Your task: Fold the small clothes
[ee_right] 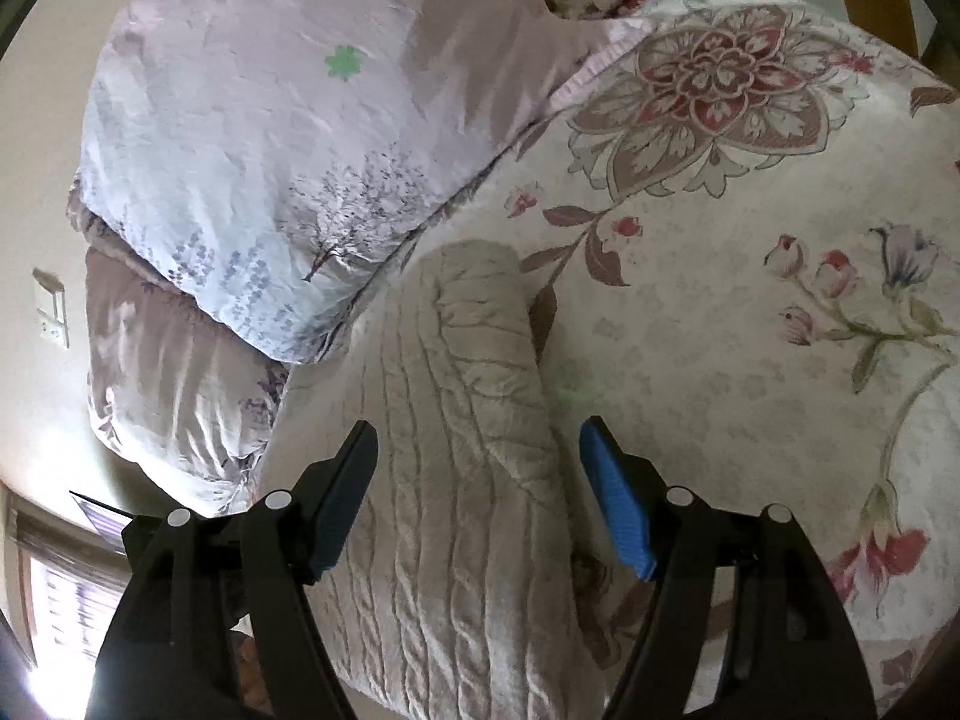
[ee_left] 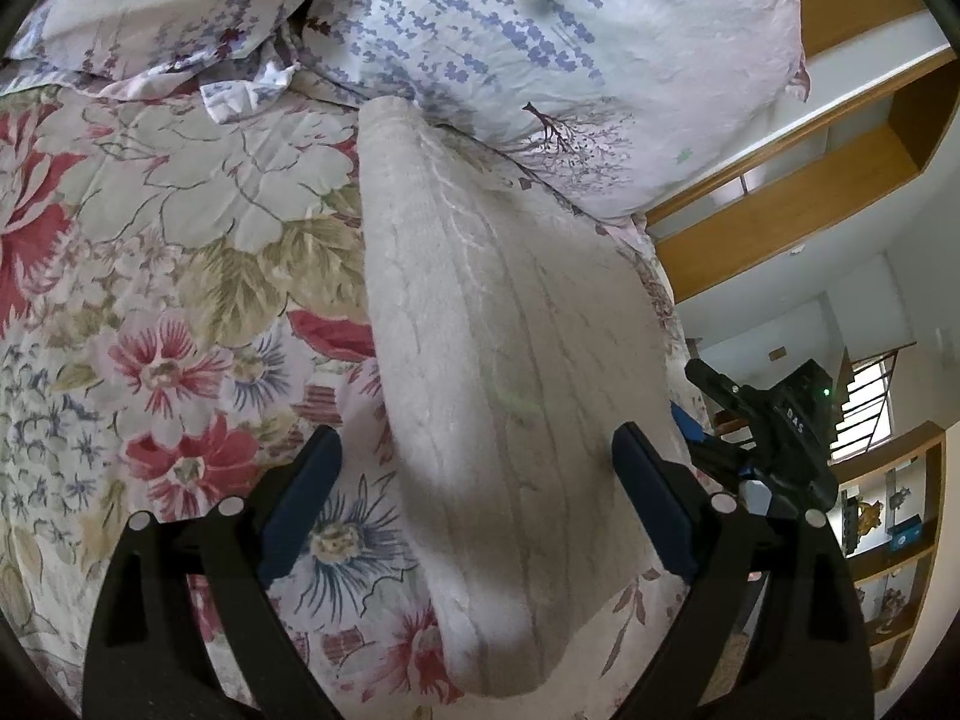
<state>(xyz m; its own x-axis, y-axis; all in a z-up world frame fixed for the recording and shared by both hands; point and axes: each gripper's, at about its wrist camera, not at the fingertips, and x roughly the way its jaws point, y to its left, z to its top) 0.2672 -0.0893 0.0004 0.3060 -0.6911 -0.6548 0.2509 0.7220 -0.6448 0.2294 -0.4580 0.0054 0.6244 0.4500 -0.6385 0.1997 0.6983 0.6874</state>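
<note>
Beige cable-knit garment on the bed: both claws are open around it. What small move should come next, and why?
Probably lower both claws and close them on the near edge of the beige cable-knit garment. The left claw and right claw are open, straddling the garment and gripping nothing, while it lies as a long strip on the floral bedspread, reaching toward the pillow. Another fold needs a grip first.

Beige cable-knit sweater (ee_left: 510, 360), folded lengthwise, flat on floral bedspread (ee_left: 180, 240).

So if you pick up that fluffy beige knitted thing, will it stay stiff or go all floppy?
Probably floppy: the beige cable-knit garment already sags in soft rounded folds on the floral bedspread. It looks thick and fuzzy, so likely grippy rather than slippery. It probably won't roll, since it lies flat.
</note>
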